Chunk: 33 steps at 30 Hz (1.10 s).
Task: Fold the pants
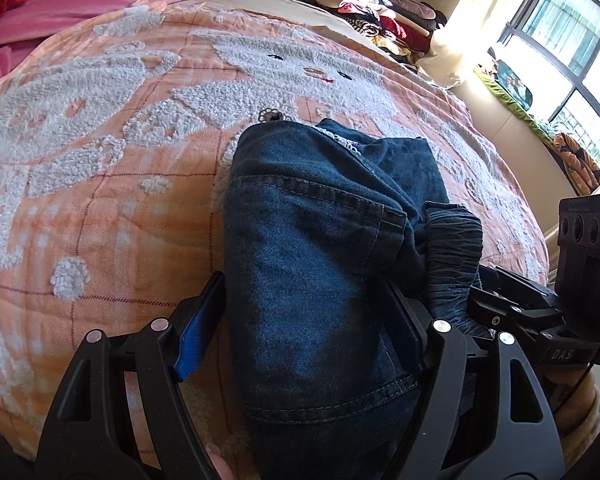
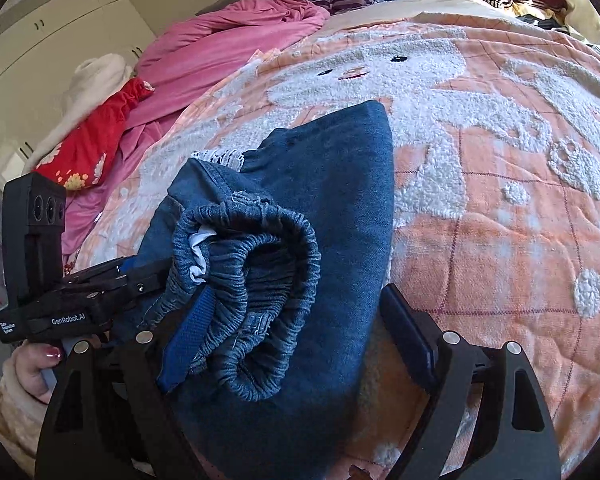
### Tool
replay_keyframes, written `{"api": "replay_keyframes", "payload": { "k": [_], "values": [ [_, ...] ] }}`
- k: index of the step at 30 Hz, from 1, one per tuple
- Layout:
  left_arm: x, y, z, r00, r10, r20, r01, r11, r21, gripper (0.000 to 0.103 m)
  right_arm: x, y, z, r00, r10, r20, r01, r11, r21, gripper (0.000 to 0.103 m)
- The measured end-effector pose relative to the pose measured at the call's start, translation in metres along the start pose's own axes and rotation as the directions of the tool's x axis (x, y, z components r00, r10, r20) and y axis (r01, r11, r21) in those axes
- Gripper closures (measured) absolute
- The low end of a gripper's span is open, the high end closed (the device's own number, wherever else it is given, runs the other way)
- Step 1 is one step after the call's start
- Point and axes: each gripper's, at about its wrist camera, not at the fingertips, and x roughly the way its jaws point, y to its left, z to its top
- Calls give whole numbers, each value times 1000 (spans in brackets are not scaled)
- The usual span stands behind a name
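Dark blue denim pants [image 1: 320,248] lie folded into a thick bundle on an orange-and-white bedspread [image 1: 112,184]. In the left wrist view my left gripper [image 1: 304,320] stands wide open with the bundle between its fingers. The right gripper's body [image 1: 540,312] shows at the right, next to the elastic waistband [image 1: 456,256]. In the right wrist view the pants [image 2: 340,208] lie with the rolled waistband [image 2: 252,304] between the open fingers of my right gripper [image 2: 300,332]. The left gripper's body [image 2: 72,308] shows at the left, held by a hand.
A pink quilt [image 2: 220,48] and a red cloth [image 2: 96,136] lie at the bed's far side. A pile of folded clothes [image 1: 376,12] sits beyond the bed. A window [image 1: 572,40] is at the right. White cupboards [image 2: 56,28] stand behind.
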Motion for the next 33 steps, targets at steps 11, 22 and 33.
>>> {"api": "replay_keyframes", "payload": {
  "k": [11, 22, 33],
  "values": [
    [-10, -18, 6, 1000, 6, 14, -6, 1000, 16, 59, -15, 21, 3, 997, 54, 61, -50, 996, -67, 58],
    [-26, -29, 41, 997, -6, 79, 1, 998, 55, 60, -28, 34, 34, 992, 28, 122, -10, 990, -141, 58],
    [-9, -23, 78, 994, 11, 112, -19, 997, 73, 60, -11, 29, 74, 990, -21, 141, 48, 981, -186, 58]
  ]
}}
